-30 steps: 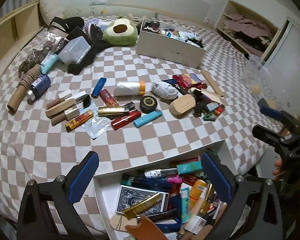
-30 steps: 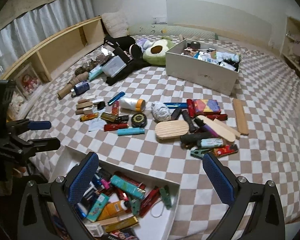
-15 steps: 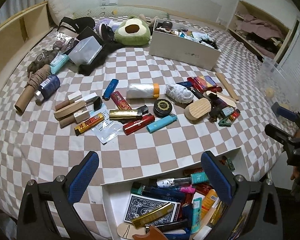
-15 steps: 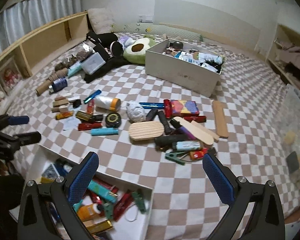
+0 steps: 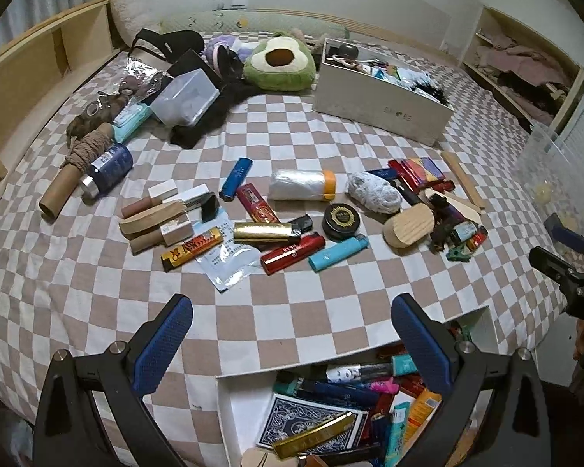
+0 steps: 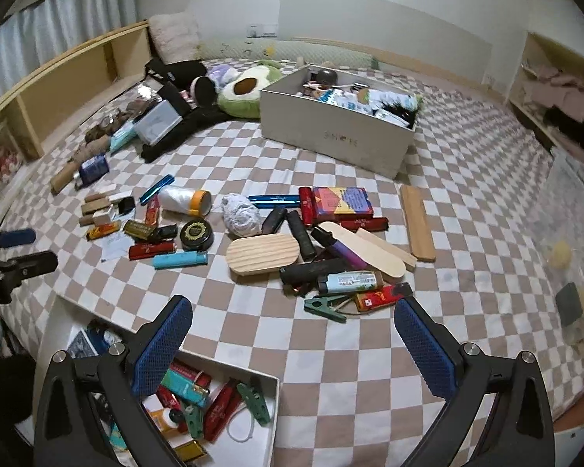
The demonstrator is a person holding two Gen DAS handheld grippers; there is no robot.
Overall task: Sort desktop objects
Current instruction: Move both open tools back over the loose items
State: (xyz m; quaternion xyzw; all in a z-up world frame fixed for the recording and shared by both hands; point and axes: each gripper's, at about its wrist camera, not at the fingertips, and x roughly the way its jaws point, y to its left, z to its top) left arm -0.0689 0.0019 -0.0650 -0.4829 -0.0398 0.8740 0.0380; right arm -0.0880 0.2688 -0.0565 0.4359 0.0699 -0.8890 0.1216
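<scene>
Hovering with its jaws spread wide and nothing between them, the left gripper (image 5: 291,344) hung above the near edge of the checkered bedspread (image 5: 78,272), and the right gripper (image 6: 292,346) did the same, released and empty, off to its side. Everything lay in relation to the black round tin (image 5: 341,220) in the middle of the spread: a turquoise lighter (image 5: 338,252) sat just in front of it, a red lighter (image 5: 292,253) and a gold case (image 5: 263,231) to its left, and a white crumpled wad (image 5: 374,193) just behind it on the right. Beyond the tin lay a clear plastic roll with an orange end (image 5: 302,185), and further left of that a blue lighter (image 5: 235,173). To the tin's right rested an oval wooden block (image 6: 262,252), and past it a heap of dark tubes, flat wooden sticks (image 6: 361,244) and a green clip (image 6: 325,307). Well behind the tin stood a large beige box (image 6: 336,134) full of odds and ends, with an avocado plush (image 5: 279,63) beside it. Nearest the grippers, well in front of the tin, a white sorting box (image 6: 270,420) at the bed's edge already held lighters, clips, tubes and a blue card deck (image 5: 311,418)
</scene>
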